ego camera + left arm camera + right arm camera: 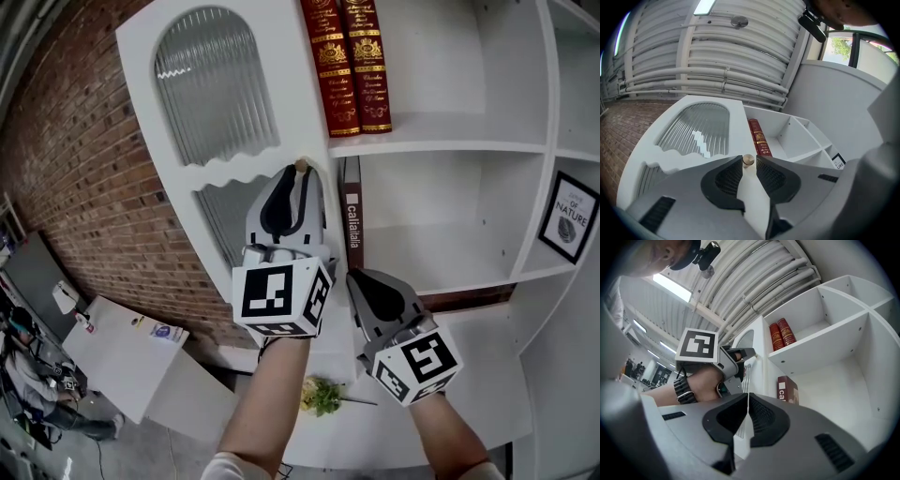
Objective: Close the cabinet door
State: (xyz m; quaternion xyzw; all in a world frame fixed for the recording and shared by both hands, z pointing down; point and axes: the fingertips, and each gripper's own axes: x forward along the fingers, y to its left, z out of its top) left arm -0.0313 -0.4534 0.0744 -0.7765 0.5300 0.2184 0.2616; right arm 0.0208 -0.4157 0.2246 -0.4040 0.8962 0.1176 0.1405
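Observation:
The white cabinet door (234, 141), with an arched ribbed-glass pane, stands swung open at the left of the shelves. At its free edge is a small round knob (301, 167). My left gripper (298, 178) reaches up to it. In the left gripper view the knob (748, 161) sits between the two dark pads, which press on it from both sides, with the door (693, 136) spread out beyond. My right gripper (353, 276) hangs lower, in front of the shelf opening. Its jaws (747, 395) are shut with nothing between them. It looks up at the left gripper (743, 355).
Two red books (347, 66) stand on the upper shelf, and a dark book (352, 225) stands on the shelf below. A framed print (568, 217) leans in the right compartment. A green sprig (322, 396) lies on the lower ledge. A brick wall (84, 169) is on the left.

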